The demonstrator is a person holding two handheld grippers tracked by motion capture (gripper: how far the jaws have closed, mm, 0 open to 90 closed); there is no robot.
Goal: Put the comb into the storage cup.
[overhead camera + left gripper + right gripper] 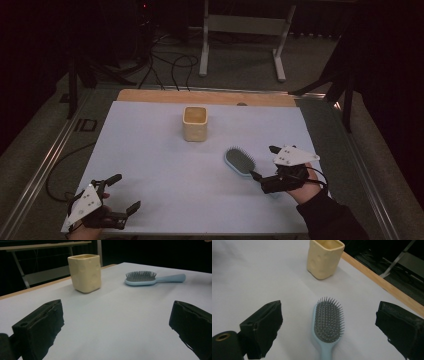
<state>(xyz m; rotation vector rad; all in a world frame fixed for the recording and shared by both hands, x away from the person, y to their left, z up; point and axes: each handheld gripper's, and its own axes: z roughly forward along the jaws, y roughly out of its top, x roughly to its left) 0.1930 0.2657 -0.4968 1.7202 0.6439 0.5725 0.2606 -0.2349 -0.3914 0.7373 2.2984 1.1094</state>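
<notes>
Hairbrush [240, 161] lying bristles-up on a white desk [150, 150], right tongs [264, 166] poised over its handle end.

Largest first: the desk has wide bare room across its middle and left; its wooden far edge lies behind a cream cup [195, 123], which stands well apart from the brush. The brush rests right of centre, toward the near side, its handle pointing at the right tongs, whose jaws gape wide on either side of it, gripping nothing. This looks like the approach before a grasp; next they should lower and close squarely on the handle. Left tongs [129, 192] sit released near the desk's front-left corner.
</notes>
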